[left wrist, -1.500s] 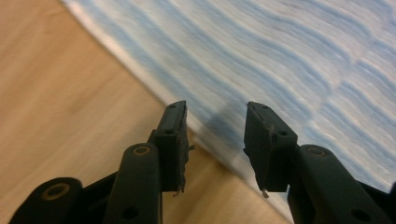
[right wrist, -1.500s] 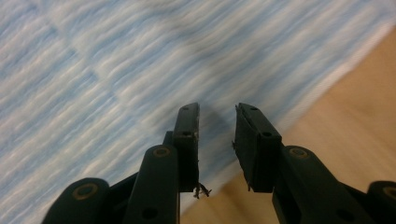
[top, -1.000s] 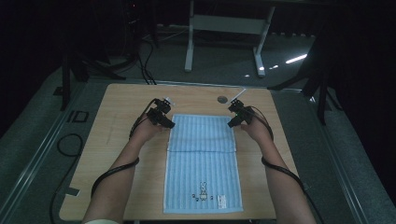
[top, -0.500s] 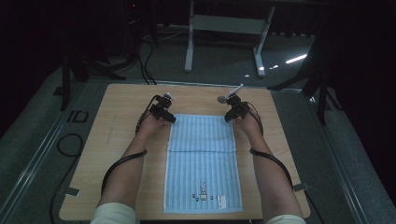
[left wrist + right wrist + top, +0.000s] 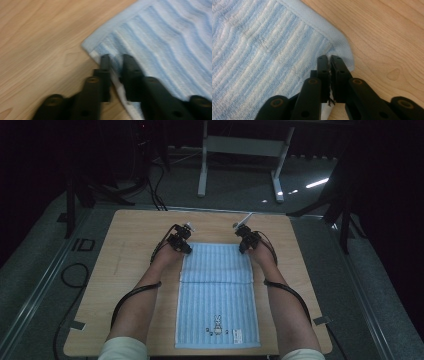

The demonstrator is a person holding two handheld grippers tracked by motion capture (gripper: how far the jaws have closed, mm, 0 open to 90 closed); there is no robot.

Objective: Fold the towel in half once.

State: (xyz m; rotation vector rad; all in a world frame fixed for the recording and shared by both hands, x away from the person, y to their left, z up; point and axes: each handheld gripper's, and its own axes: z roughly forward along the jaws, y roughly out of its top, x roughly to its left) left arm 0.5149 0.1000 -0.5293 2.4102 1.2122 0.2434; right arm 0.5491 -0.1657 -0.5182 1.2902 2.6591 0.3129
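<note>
A light blue striped towel [image 5: 217,305] lies lengthwise on the wooden table [image 5: 125,250], with a crease across it about a third of the way down. My left gripper [image 5: 187,251] is at the towel's far left corner and my right gripper [image 5: 242,250] at its far right corner. In the left gripper view the towel [image 5: 170,45] has its corner edge pinched in the left gripper [image 5: 116,60], whose jaws have just been closing. In the right gripper view the right gripper [image 5: 329,60] has likewise just closed on the hem of the towel [image 5: 262,45], and a frayed thread hangs there.
A small rabbit motif [image 5: 217,324] and a label mark the towel's near end. Bare wood borders the towel on both sides and beyond it. A metal stand [image 5: 240,150] and cables [image 5: 70,275] are on the dark floor around the table.
Both grippers have sunk a little onto the towel's far corners, and their jaws have gone from apart to closed on the cloth.
</note>
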